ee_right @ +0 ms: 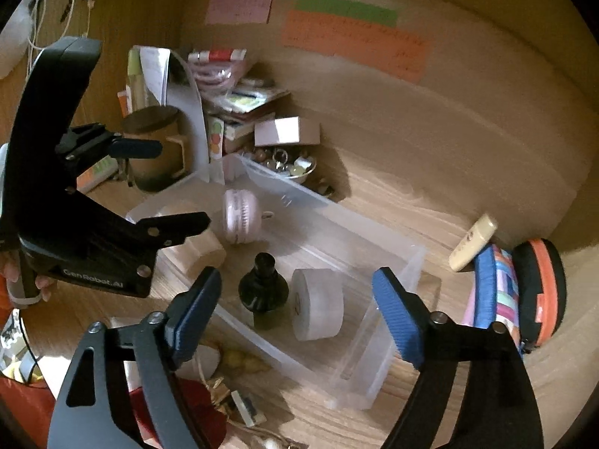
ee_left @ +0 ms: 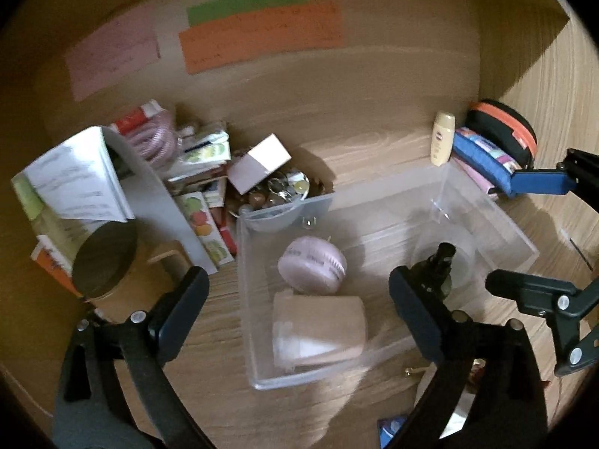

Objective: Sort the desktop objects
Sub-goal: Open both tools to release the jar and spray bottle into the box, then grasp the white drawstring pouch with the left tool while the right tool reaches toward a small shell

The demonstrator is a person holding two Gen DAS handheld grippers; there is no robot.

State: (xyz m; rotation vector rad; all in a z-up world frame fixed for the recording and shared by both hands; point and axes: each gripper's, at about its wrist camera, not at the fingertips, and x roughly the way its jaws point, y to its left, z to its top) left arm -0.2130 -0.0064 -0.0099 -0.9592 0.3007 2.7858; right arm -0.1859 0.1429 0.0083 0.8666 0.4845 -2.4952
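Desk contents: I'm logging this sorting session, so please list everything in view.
clear bin: 1, transparent, desk centre
pink round case: 1, in bin
beige cup: 1, on its side in bin
dark bottle: 1, upright in bin
white tape roll: 1, in bin
cream lotion bottle: 1, beside bin
blue pouch: 1, multicoloured, right
black-orange case: 1, far right
lidded mug: 1, brown, left
papers pile: several, back left
bowl of trinkets: 1, behind bin
left gripper: open, empty
right gripper: open, empty

Dim, warm indoor light; both fisheye views bend strongly and darken to black at the rims; motion blur softens the papers (ee_left: 78,183); the bin (ee_right: 411,262) casts soft shadows.
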